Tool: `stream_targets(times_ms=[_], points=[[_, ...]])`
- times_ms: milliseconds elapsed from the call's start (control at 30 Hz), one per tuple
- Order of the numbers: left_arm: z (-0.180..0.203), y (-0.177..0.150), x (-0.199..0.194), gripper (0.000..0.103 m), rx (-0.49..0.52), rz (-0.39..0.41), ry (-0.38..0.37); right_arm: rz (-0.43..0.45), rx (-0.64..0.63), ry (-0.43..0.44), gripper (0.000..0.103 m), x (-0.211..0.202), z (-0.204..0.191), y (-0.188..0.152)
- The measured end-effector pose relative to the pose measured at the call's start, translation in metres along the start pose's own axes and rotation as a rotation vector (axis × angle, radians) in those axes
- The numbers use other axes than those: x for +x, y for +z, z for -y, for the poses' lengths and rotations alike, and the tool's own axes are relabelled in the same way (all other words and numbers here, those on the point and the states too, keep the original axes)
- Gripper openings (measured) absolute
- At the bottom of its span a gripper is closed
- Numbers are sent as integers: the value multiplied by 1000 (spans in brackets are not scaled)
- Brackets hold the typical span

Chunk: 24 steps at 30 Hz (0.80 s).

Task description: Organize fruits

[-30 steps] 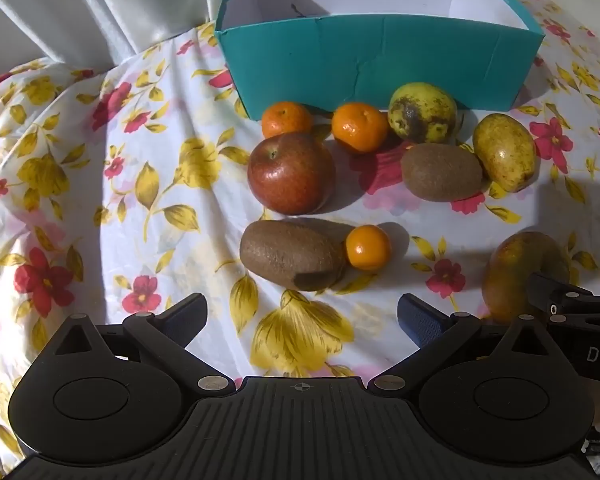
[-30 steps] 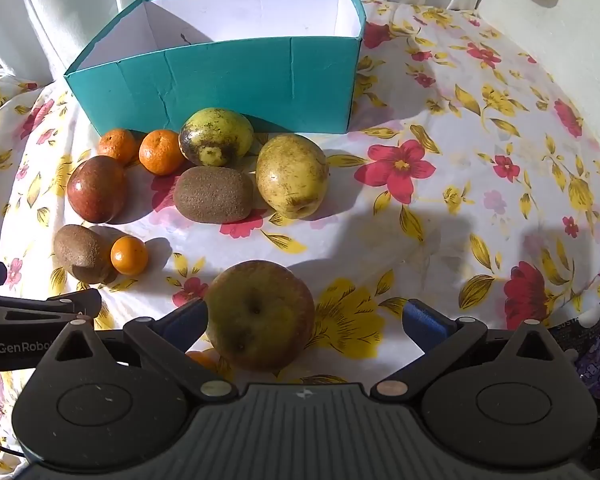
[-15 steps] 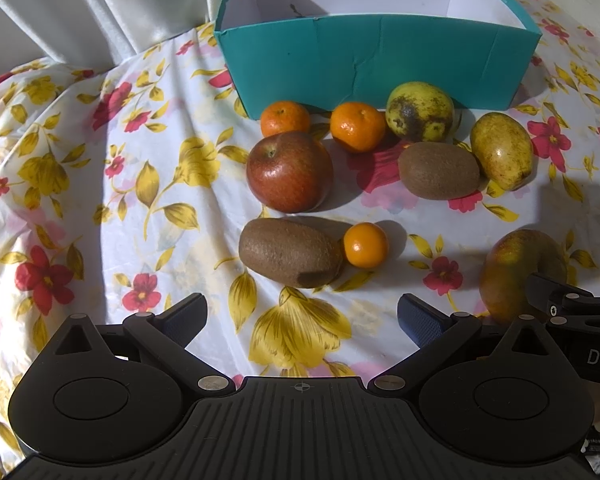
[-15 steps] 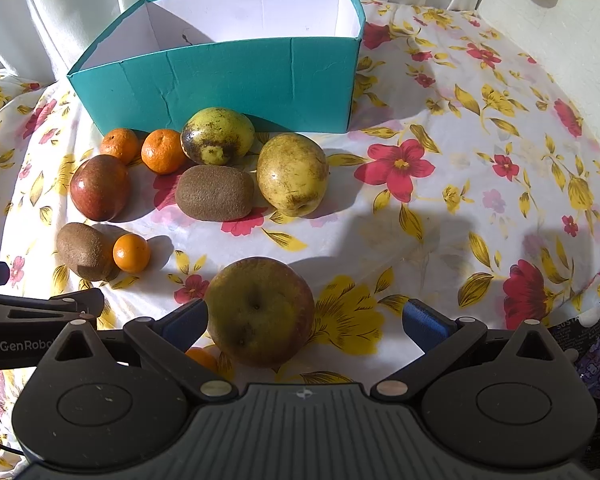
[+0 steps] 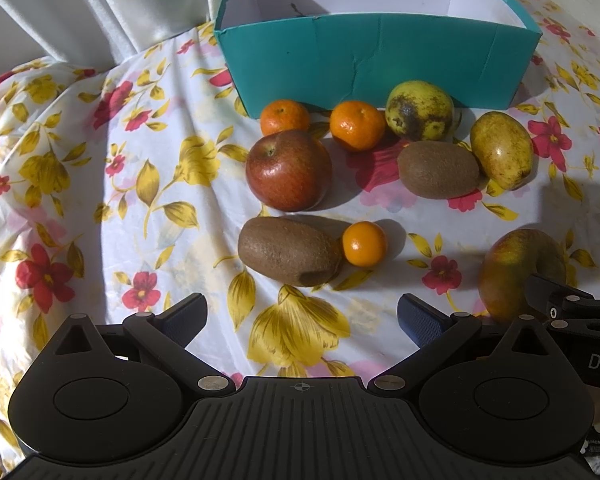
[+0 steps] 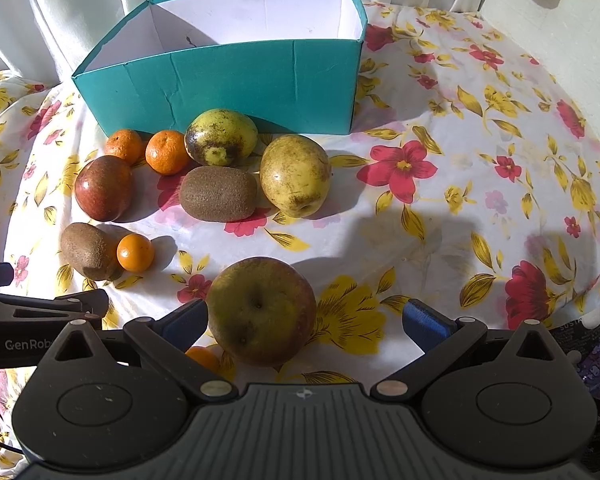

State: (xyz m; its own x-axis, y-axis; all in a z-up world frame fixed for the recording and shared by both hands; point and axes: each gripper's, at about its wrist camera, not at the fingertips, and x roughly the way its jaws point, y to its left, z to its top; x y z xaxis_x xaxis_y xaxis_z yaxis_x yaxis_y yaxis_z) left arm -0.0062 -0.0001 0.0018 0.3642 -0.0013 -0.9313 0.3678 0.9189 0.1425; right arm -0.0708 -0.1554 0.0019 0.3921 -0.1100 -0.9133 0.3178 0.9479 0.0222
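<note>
Fruit lies on a floral cloth in front of an empty teal box (image 5: 376,64) (image 6: 236,80). My left gripper (image 5: 300,316) is open, just short of a brown kiwi (image 5: 288,256) and a small orange (image 5: 364,243). Behind them sit a red apple (image 5: 288,170), two mandarins (image 5: 285,116) (image 5: 357,125), a spotted green fruit (image 5: 419,110), a second kiwi (image 5: 438,174) and a yellow mango (image 5: 501,155). My right gripper (image 6: 306,320) is open around a greenish apple (image 6: 262,316), which rests on the cloth nearer its left finger. Another small orange (image 6: 202,358) peeks out beside that finger.
White curtains (image 5: 100,4) hang behind the box. The cloth (image 6: 480,200) stretches bare to the right of the fruit, with a wall (image 6: 560,32) at the far right. The left gripper's body (image 6: 40,320) shows at the left edge of the right wrist view.
Both grippers have crept slightly forward and the fruit sits a touch lower in the frames. Nothing was taken hold of or let go.
</note>
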Motion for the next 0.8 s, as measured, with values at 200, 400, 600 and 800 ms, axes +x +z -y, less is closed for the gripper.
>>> stream_targets(times_ms=[200,400,600,800], points=[[0,0,0,103,-1,-2,2,5,-2,12,103,0,1,0],[-1,1,0,103,-4,-4,5,9,-7,23,103,1,0,0],[-2,2,1,103,-8,-6,8,10,-7,25,103,1,0,0],[-1,2,1,103,-8,-6,8,11,-8,24,103,1,0,0]])
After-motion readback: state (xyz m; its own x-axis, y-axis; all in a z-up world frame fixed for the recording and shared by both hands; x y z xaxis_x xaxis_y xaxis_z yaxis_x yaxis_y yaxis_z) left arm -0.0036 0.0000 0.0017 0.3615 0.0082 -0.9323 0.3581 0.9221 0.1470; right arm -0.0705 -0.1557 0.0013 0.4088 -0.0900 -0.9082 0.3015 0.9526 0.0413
